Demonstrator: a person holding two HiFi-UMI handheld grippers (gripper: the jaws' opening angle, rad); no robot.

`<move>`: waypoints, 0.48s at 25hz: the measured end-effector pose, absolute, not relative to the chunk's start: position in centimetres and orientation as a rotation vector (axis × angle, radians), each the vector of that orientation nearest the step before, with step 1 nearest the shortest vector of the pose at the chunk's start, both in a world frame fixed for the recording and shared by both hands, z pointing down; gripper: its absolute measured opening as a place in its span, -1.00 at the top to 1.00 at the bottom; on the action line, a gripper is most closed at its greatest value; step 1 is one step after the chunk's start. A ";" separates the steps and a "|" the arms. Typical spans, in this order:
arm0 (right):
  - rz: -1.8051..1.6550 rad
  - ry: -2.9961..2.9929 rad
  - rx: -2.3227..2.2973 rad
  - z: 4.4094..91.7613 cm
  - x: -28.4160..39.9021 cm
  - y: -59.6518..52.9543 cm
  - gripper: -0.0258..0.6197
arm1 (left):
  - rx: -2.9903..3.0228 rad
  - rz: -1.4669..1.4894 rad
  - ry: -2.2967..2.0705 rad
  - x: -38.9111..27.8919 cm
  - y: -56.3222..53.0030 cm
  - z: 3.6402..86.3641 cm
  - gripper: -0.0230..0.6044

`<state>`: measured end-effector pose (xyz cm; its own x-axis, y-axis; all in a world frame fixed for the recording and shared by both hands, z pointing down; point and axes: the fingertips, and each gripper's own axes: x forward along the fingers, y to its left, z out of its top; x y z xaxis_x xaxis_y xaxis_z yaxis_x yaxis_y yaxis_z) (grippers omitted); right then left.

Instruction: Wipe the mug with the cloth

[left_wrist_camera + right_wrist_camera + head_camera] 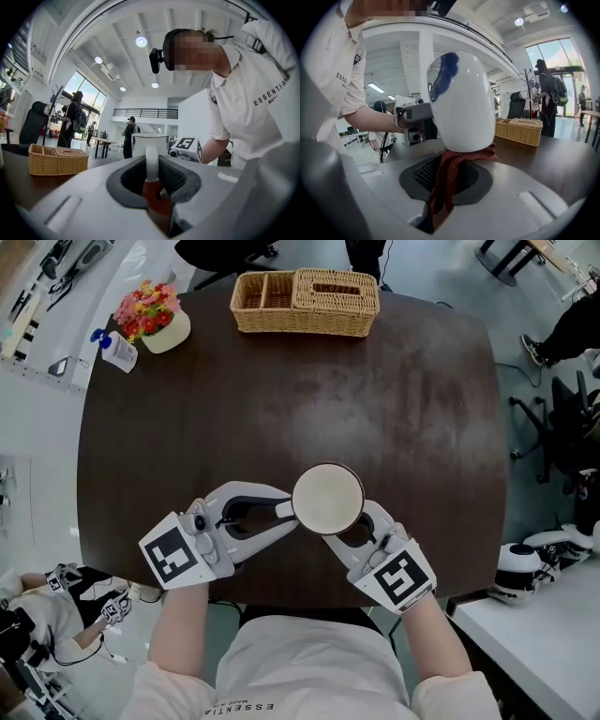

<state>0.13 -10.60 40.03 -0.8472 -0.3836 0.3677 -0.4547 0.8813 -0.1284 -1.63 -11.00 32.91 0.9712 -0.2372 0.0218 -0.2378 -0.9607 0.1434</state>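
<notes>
A white mug (327, 499) is held above the dark table (412, 399) near its front edge, its mouth facing up. My left gripper (284, 511) is shut on the mug's handle (151, 161), with the mug body (149, 142) just beyond the jaws. From the right, my right gripper (349, 532) reaches under the mug. It is shut on a red-brown cloth (449, 171), which is pressed against the bottom of the mug (461, 101). The mug carries a blue mark near its upper side. Something red-brown also shows between the left jaws below the handle.
A wicker basket (305, 302) with two compartments stands at the table's far edge. A white pot of flowers (153, 315) and a small white bottle (116, 351) are at the far left corner. Chairs and people stand beyond the table.
</notes>
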 end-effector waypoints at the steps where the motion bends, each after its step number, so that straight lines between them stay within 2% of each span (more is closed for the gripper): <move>1: 0.309 -2.718 0.617 40.1 -0.1 -10.4 0.67 | 2.976 0.009 -0.363 -1.6 -11.0 33.0 0.70; 12: 0.355 -2.663 0.468 41.7 1.0 -8.2 0.67 | 2.967 0.095 -0.407 -1.9 -10.8 34.7 0.69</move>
<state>1.01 -8.21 41.72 -0.8586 -0.2689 0.4365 -0.3738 0.9111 -0.1739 -1.95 -10.79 34.72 0.9613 -0.2631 0.0823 -0.2723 -0.9527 0.1349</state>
